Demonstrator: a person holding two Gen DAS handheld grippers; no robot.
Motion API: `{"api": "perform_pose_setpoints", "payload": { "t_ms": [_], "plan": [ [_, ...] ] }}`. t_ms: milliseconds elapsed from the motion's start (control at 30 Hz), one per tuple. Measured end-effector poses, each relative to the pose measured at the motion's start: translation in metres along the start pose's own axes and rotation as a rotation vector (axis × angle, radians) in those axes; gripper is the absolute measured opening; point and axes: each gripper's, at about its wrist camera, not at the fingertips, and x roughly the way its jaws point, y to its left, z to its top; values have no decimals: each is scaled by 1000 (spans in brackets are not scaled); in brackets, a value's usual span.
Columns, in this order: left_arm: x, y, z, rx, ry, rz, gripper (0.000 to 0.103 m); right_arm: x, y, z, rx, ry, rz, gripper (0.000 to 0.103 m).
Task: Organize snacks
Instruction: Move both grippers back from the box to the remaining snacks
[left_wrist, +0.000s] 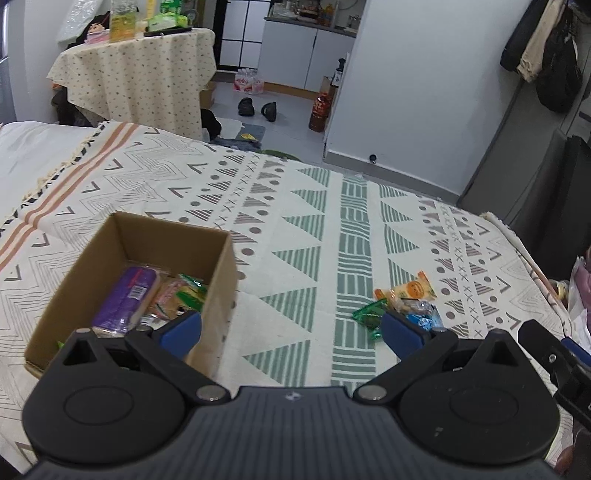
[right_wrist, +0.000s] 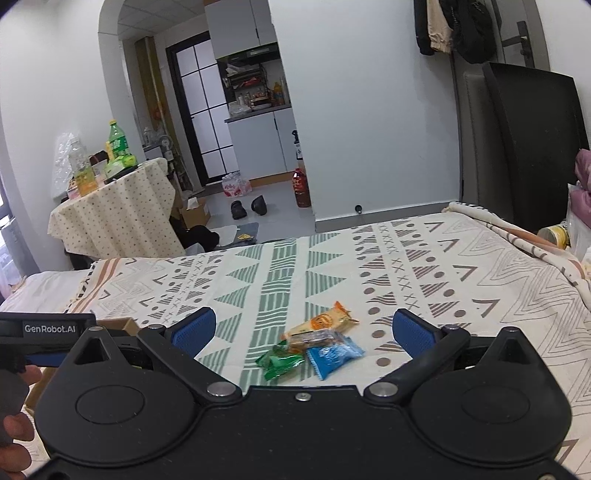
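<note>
Both claws were spread wide with nothing between the blue pads — the left gripper (left_wrist: 290, 328) hung beside the cardboard box (left_wrist: 218, 266), the right gripper (right_wrist: 303, 328) sat above the loose pile. Box was on the patterned blanket (left_wrist: 295, 229), with a purple packet (left_wrist: 125, 299) and a few other snacks already inside. Still out on the blanket, well apart from the box — an orange packet (right_wrist: 321, 321), a green one (right_wrist: 280, 363) and a blue one (right_wrist: 332, 354), bunched together and touching.

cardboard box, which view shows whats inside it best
The left wrist view: the cardboard box sits open with a purple packet and other snacks visible inside. The right wrist view catches only a brown corner of it behind the left claw, and none of the contents.
</note>
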Motion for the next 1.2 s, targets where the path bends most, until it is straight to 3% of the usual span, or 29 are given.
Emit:
{"api": "perform_pose_setpoints", "payload": {
  "t_ms": [267, 533, 1200],
  "plan": [
    [17, -22, -4, 49, 28, -18, 103, 14, -36, -15, 95, 15, -41, 102],
    [43, -37, -7, 55, 46, -58, 102, 38, -56, -25, 172, 68, -7, 91],
    [145, -67, 2, 108, 139, -119, 91, 122, -63, -41, 163, 164, -6, 79]
  ]
}}
